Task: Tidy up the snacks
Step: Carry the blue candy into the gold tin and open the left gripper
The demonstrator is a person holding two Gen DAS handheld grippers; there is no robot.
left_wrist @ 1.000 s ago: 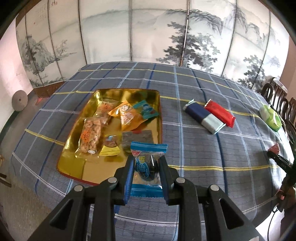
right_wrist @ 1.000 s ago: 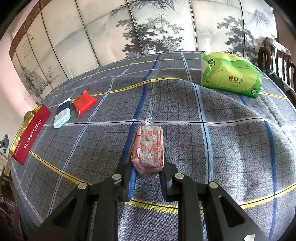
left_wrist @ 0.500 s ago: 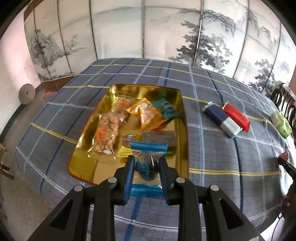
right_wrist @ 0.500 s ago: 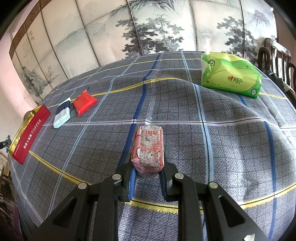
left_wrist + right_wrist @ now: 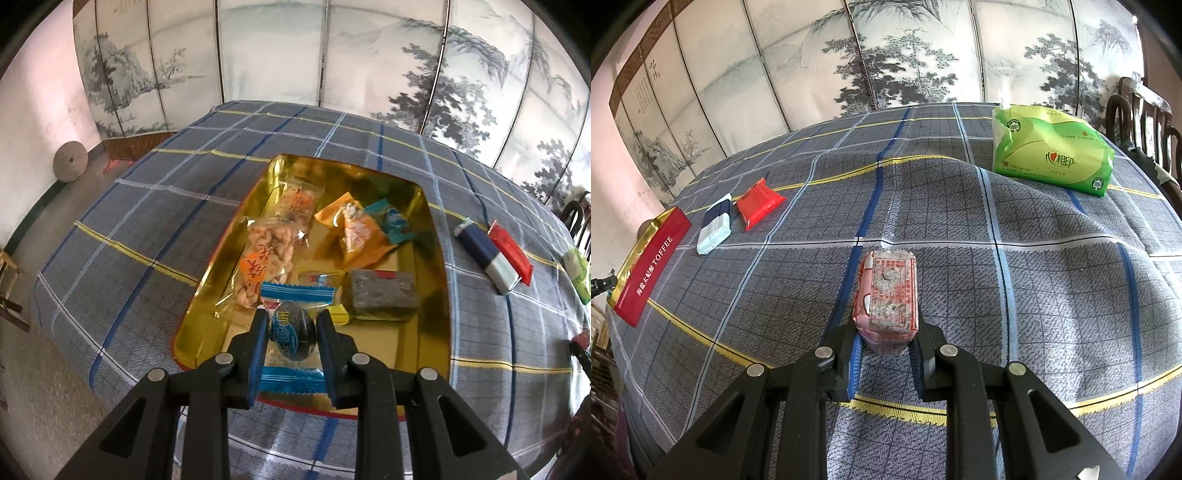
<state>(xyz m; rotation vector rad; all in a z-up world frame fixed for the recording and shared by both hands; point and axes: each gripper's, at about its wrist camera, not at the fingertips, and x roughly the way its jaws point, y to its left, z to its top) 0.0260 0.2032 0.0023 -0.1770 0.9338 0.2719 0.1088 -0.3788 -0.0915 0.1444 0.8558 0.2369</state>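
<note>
Several snacks already lie in the gold tray. The left claw pinches a blue-wrapped snack above the tray's near edge; the right claw pinches a pink packet. Beyond it, a red packet and a blue-and-white packet wait on the cloth.

- A clear snack packet with blue ends, a dark round sweet inside, is held above the near end of the gold tray.
- Inside the tray, two clear bags of pale nuts, an orange packet, a teal packet and a grey block are piled loosely.
- A pink-wrapped bar is seen gripped by its near end, over the cloth.
- A navy-and-white packet and a red packet are laid side by side, near the tray.
</note>
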